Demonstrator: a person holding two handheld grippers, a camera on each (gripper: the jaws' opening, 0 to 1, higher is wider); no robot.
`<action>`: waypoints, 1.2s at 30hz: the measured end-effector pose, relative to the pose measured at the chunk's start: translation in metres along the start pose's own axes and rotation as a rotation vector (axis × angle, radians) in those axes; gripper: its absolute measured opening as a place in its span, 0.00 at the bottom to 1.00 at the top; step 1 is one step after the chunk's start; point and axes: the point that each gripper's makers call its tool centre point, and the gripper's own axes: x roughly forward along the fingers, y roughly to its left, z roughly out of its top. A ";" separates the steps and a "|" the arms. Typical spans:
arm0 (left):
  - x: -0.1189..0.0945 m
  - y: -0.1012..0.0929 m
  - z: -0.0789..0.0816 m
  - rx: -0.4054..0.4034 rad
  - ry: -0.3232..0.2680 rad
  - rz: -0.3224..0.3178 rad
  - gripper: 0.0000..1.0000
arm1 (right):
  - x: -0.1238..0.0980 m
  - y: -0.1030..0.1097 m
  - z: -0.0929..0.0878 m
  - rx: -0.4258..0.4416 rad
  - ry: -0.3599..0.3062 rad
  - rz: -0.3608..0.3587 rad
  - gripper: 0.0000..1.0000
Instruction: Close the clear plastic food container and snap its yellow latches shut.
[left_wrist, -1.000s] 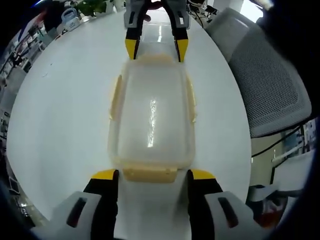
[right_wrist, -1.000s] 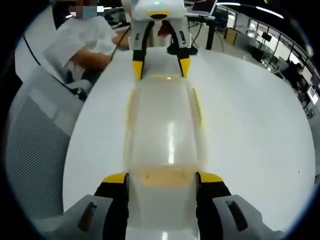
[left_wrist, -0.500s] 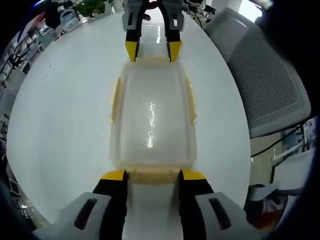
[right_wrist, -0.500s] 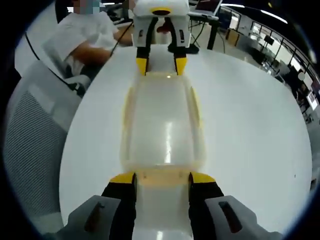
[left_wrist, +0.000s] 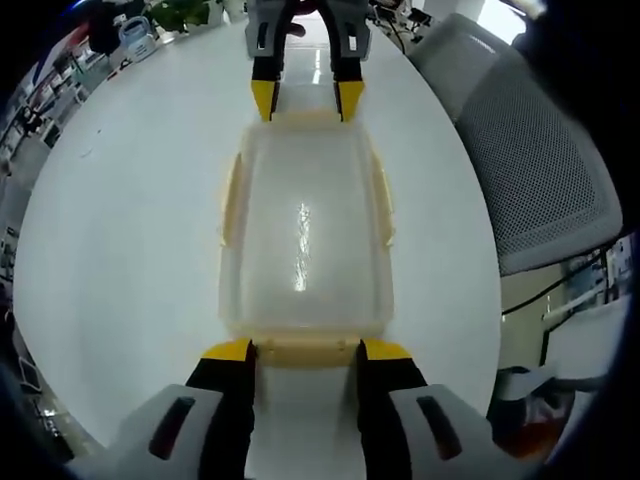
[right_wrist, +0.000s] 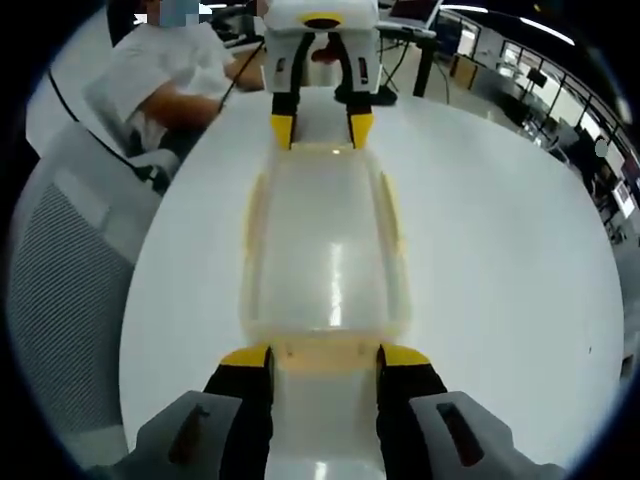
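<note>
Holding a gripper at each short end, I have the clear plastic food container (left_wrist: 305, 235) lying lid-down-flat on the white table (left_wrist: 120, 230), lengthwise between my two tools. In the left gripper view my left gripper (left_wrist: 304, 351) rises from 6 o'clock, its yellow-tipped jaws partly apart and set on either side of the near end latch (left_wrist: 303, 350), tips touching the container's edge; whether they actually squeeze the latch I cannot tell. At 12 o'clock in that view my right gripper (left_wrist: 306, 100) faces me, its jaws likewise partly apart at the far end of the container. The right gripper view mirrors this: my right gripper (right_wrist: 322, 356) at 6 o'clock brackets the near yellow latch (right_wrist: 325, 355), and the left gripper (right_wrist: 321, 130) sits at 12 o'clock against the far end. Pale yellow side latches (left_wrist: 231, 195) lie flat along both long sides. A grey mesh chair (left_wrist: 540, 150) stands at 3 o'clock in the left gripper view, and in the right gripper view a person in a white top (right_wrist: 165, 80) sits at 11 o'clock beyond the table.
</note>
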 end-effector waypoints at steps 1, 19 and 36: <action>0.000 0.000 0.000 0.001 0.001 0.000 0.39 | 0.000 0.000 0.000 -0.003 0.002 0.001 0.39; 0.000 -0.005 0.001 -0.022 -0.008 -0.008 0.38 | -0.001 0.000 0.000 -0.019 0.010 -0.008 0.38; -0.012 -0.007 0.009 -0.003 -0.010 -0.007 0.38 | -0.017 0.005 0.002 -0.025 -0.013 -0.008 0.38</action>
